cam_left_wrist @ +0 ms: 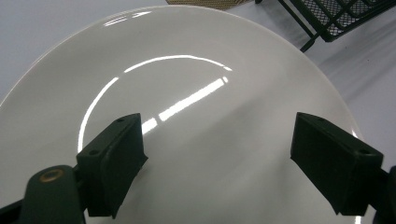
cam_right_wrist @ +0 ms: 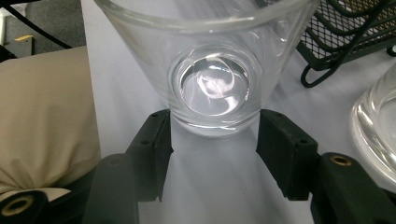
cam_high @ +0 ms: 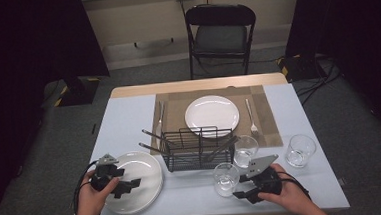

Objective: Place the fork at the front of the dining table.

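The right gripper (cam_high: pixel 240 193) is at the base of a clear glass tumbler (cam_high: pixel 226 178) that stands on the desk (cam_high: pixel 129 116) near its front edge, just in front of the black wire rack (cam_high: pixel 197 148). In the right gripper view the jaws flank the tumbler's thick bottom (cam_right_wrist: pixel 214 93), one pad on each side. They look to be at the glass or a hair off it; I cannot tell whether they press yet, so I would call this a grip being set, not a firm hold.

The tumbler looks stiff, smooth and brittle, with a heavy base and thin flaring wall. It will likely be slippery under hard pads, and the taper could let it squeeze upward out of a pinch. Low on the thick base, where the jaws stand now, seems the safest place to take it, with modest force.

Two more tumblers stand close by, one just behind (cam_high: pixel 245 151) and one off to the right (cam_high: pixel 300 150), so a lift probably wants to go straight up.

The left gripper (cam_high: pixel 124 184) hovers over the white plate (cam_high: pixel 147 177) at the desk's front left, jaws spread wide and gripping nothing (cam_left_wrist: pixel 210 154).
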